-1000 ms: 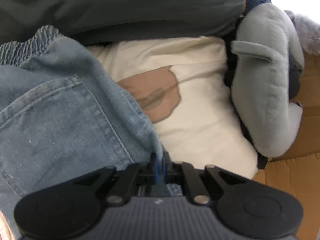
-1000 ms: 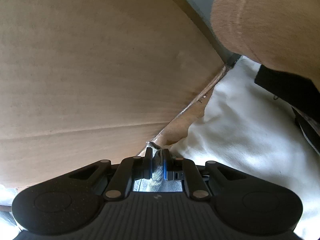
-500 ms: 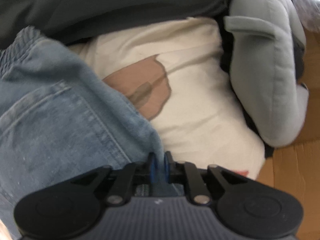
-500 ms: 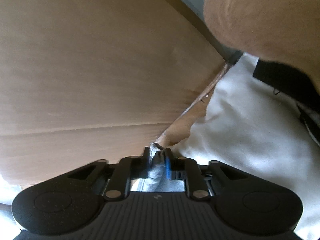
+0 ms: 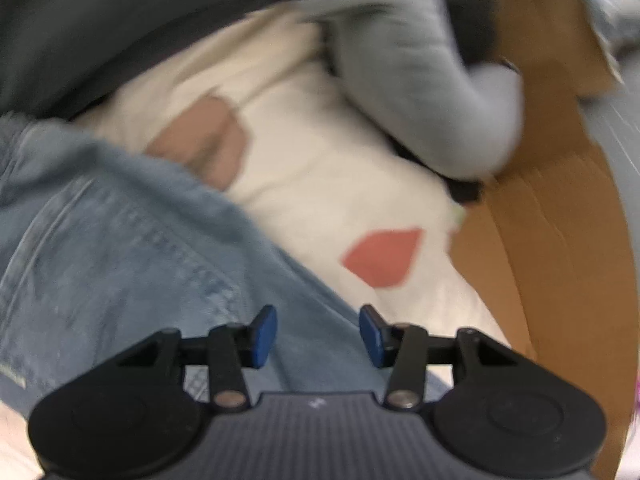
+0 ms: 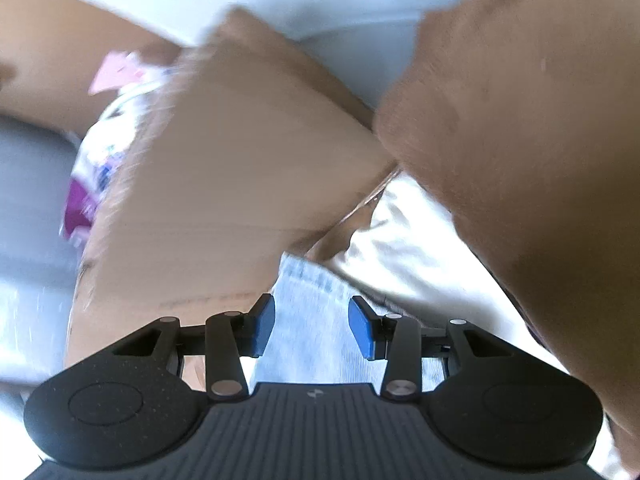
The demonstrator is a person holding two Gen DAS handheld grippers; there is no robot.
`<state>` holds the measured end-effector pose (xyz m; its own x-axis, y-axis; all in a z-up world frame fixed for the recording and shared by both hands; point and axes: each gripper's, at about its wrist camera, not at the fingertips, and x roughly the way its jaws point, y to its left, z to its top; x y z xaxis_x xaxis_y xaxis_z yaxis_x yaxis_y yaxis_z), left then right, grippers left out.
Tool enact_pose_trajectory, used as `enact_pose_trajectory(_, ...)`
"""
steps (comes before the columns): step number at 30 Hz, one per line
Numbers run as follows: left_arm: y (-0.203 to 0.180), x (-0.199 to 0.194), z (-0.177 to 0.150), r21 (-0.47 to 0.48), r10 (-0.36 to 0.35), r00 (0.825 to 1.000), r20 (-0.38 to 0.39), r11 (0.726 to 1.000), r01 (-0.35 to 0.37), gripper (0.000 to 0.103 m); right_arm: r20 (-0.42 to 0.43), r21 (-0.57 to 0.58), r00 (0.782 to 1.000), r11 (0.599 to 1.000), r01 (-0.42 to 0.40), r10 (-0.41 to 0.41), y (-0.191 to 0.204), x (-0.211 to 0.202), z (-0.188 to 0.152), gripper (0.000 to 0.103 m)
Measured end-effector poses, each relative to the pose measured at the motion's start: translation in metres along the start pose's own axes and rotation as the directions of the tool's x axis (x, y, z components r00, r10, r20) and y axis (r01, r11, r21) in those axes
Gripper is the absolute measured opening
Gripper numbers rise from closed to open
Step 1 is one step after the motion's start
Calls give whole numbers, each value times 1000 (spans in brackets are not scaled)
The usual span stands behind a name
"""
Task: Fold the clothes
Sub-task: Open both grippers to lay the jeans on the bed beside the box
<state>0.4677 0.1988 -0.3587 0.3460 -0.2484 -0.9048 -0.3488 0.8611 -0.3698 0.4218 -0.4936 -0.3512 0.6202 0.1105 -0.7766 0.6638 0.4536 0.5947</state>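
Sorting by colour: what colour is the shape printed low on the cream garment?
Coral red patch on the cream garment, clearest in the left wrist view.

Brown cardboard walls (image 6: 248,184) close in on the scene, pale grey floor (image 6: 352,4) beyond them, daylight washing bright across it.

jeans (image 5: 120,248): 1 | white garment (image 5: 328,184): 1 | grey garment (image 5: 432,80): 1 | cardboard box (image 5: 560,240): 1
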Motion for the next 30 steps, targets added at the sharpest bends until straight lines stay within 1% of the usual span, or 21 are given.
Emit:
enact_pose_trajectory(1, -6, -4, 0, 41, -3, 1000, -3, 999, 4, 48, -3, -24, 1000, 1000, 8, -8, 8, -8, -3, 48)
enact_pose_trajectory(3, -13, -13, -2, 93, -21, 1000, -10, 995, 21, 49, -5, -50, 1000, 999, 20, -20, 36, -24, -21, 48)
enact_pose_trajectory(5, -22, -22, -1, 155, -46, 999, -21, 987, 49, 50, -12, -91, 1000, 996, 11, -13, 45, -41, -34, 48)
enact_pose_trajectory(6, -27, -27, 0, 192, -58, 998, -26, 980, 62, 50, -14, -117, 1000, 993, 12, -14, 50, -42, -27, 48)
enact_pose_trajectory(8, -39, -30, 2, 274, -62, 997, -35, 959, 69, 50, -17, -168, 1000, 986, 13, -16, 60, -44, -15, 48)
enact_pose_trajectory(11, -54, -39, 3, 384, -65, 997, -33, 920, 73, 50, -33, -222, 999, 975, 20, -28, 88, -66, -28, 49)
enact_pose_trajectory(12, -57, -42, 3, 426, -64, 998, -17, 903, 65, 50, -51, -265, 998, 964, 24, -39, 88, -73, -36, 49)
enact_pose_trajectory(14, -62, -42, 3, 499, -61, 998, 6, 865, 50, 50, -100, -378, 993, 926, 17, -59, 106, -67, -51, 49)
enact_pose_trajectory(15, -64, -40, 2, 532, -59, 998, 14, 846, 42, 49, -125, -427, 991, 904, -6, -53, 114, -63, -58, 50)
enact_pose_trajectory(16, -65, -38, 1, 553, -47, 998, 28, 833, 24, 49, -143, -456, 989, 889, -33, -37, 118, -57, -64, 50)
enact_pose_trajectory(18, -66, -32, -4, 587, -17, 999, 49, 810, -15, 46, -195, -510, 981, 854, -98, -3, 125, -40, -77, 50)
enact_pose_trajectory(21, -64, -29, -12, 615, -19, 998, 56, 789, -20, 46, -289, -578, 956, 789, -208, 40, 134, -10, -96, 50)
enact_pose_trajectory(24, -67, -18, -19, 669, 0, 999, 51, 742, -34, 46, -334, -656, 942, 712, -252, 26, 144, 17, -118, 50)
enact_pose_trajectory(27, -69, -5, -25, 702, 14, 998, 65, 710, -56, 47, -363, -725, 932, 624, -292, 15, 151, 41, -139, 50)
enact_pose_trajectory(29, -71, 6, -32, 738, 32, 997, 75, 671, -77, 48, -369, -767, 929, 561, -313, 14, 153, 55, -153, 50)
enact_pose_trajectory(30, -72, 12, -35, 758, 49, 996, 74, 647, -88, 48, -378, -783, 926, 531, -325, 9, 153, 64, -161, 50)
